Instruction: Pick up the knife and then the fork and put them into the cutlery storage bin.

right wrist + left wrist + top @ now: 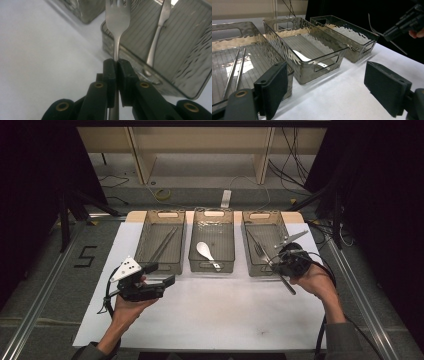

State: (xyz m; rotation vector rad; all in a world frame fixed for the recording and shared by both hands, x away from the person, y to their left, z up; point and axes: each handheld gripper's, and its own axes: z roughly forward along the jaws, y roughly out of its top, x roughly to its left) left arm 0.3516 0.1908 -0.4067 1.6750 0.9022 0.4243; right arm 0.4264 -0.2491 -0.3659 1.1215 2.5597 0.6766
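Observation:
A silver fork (118,20) is pinched by its handle in my right gripper (117,67), which is shut on it. In the high view the fork (263,254) hangs over the front rim of the right clear bin (264,215), tines pointing into the bin, with the right gripper (279,264) just in front. A second fork (157,35) leans inside that bin (190,70). My left gripper (162,273) is open with nothing between its jaws, near the left bin's front corner. Its jaws stand wide apart in the left gripper view (329,92).
The left bin (145,232) holds metal chopsticks (164,245). The middle bin (214,213) holds a white spoon (205,251). All three bins stand in a row at the back of the white table top (210,310). Cables and shelving lie beyond the table.

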